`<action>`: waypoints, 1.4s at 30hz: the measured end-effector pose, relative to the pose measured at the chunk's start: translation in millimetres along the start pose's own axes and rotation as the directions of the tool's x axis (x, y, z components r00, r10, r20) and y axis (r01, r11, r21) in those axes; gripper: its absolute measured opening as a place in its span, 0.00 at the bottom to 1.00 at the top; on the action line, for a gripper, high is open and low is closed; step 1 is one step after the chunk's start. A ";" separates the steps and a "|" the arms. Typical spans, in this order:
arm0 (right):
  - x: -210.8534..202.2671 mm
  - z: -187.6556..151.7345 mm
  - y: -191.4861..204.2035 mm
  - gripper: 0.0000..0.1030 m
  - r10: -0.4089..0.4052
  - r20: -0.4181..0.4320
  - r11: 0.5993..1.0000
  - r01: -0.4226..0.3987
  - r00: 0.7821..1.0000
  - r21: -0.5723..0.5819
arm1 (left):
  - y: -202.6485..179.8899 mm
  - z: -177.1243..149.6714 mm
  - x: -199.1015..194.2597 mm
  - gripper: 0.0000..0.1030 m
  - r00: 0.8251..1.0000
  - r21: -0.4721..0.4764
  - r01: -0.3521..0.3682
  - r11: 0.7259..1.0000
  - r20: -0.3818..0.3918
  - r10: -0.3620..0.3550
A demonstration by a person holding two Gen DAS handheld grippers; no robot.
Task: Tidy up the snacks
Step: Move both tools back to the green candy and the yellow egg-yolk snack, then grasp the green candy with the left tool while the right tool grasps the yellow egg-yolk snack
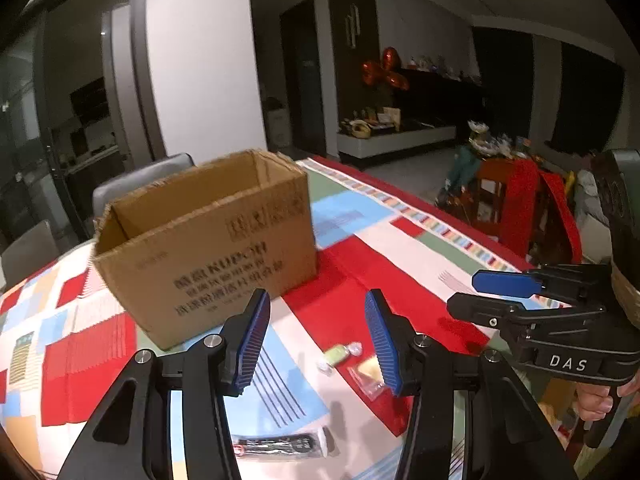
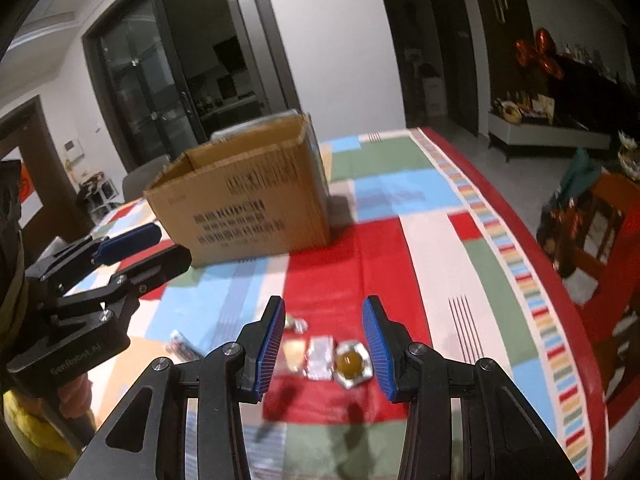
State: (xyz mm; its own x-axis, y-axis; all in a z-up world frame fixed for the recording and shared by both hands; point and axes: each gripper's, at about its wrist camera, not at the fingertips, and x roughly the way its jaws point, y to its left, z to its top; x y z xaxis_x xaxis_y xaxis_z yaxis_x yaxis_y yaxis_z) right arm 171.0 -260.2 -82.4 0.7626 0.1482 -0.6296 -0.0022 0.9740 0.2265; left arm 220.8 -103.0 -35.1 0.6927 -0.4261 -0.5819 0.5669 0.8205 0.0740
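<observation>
I hold one gripper in each hand, and both point forward and somewhat down. My left gripper (image 1: 316, 334) has its jaws apart, with nothing between the blue pads (image 1: 252, 336). In its own camera my right gripper (image 1: 486, 294) comes in from about 3 o'clock, its two fingers lying close together, one above the other. My right hand (image 1: 600, 398) closes around its handle at about 4 o'clock. My right gripper (image 2: 324, 342) also has its jaws apart and grips nothing. From there my left gripper (image 2: 148, 246) shows at about 9 o'clock.
</observation>
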 end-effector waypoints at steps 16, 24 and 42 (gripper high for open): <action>42.1 -37.7 -11.4 0.40 -0.051 -0.077 0.998 0.054 0.996 0.039 | 5.2 -32.6 62.3 0.44 0.986 0.002 0.069 0.998 -0.156 -0.068; 55.7 -42.3 -19.6 0.40 -0.050 -0.100 0.997 0.056 0.994 0.060 | 5.8 -39.3 85.5 0.43 0.970 -0.014 0.097 0.995 -0.224 -0.098; 70.9 -45.3 -24.0 0.35 -0.025 -0.131 0.996 0.036 0.991 0.083 | 3.1 -45.9 114.6 0.37 0.944 -0.046 0.121 0.992 -0.305 -0.129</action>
State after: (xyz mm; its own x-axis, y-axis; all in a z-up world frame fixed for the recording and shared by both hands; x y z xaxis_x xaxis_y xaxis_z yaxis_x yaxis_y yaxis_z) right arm 195.8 -265.4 -166.1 0.6713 0.1448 -0.7269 0.0791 0.9611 0.2645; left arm 281.5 -131.8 -138.8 0.4445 -0.3921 -0.8054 0.6254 0.7796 -0.0344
